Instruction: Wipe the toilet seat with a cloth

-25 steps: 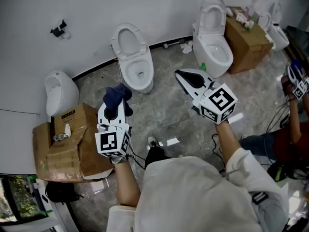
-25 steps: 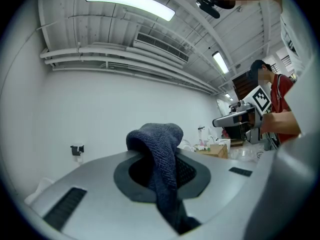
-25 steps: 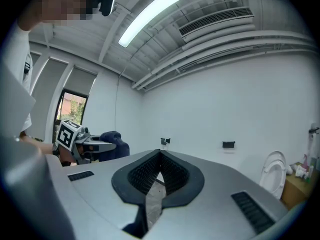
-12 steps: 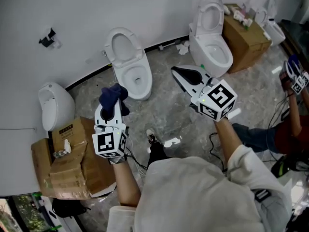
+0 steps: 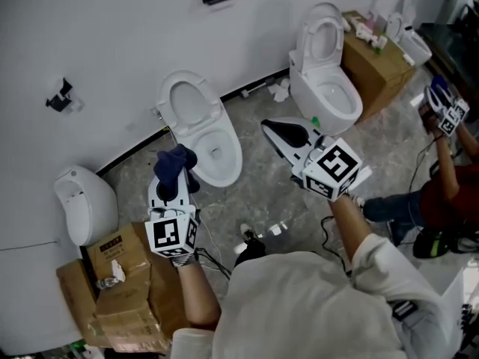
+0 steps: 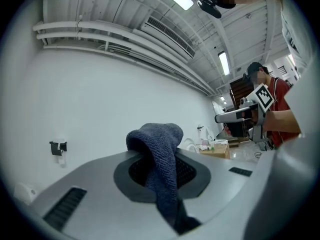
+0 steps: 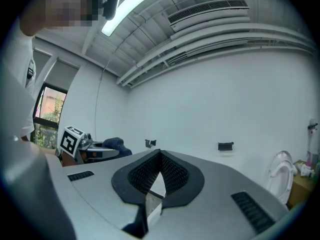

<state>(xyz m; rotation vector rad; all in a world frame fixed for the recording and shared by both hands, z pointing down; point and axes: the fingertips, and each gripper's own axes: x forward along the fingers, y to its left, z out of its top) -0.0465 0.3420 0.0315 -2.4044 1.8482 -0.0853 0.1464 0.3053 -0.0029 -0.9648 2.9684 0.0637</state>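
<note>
Cloth, dark blue and knitted, pinched between the jaws of left gripper. Bunches above the tips and hangs down in a loose tail, as seen in the left gripper view. Held level in the air, not touching any toilet. Right gripper clenched on nothing, pads pressed together, also level and apart from everything.

Nearest toilet just ahead of left gripper, with lid raised toward the wall. Toilet seat around the bowl, apparently not yet wiped. Second toilet further right, beyond right gripper.

Possible troubles, by judgement only:
- May slip out of the jaws during rubbing, because only a fold seems caught.
- May dip the loose tail into the bowl when lowered, because of hanging below the tips.
- May scrape the seat with hard jaw tips, if pressed with too little fabric underneath.
- May knock the raised lid with the empty right gripper, if brought in close beside.
</note>
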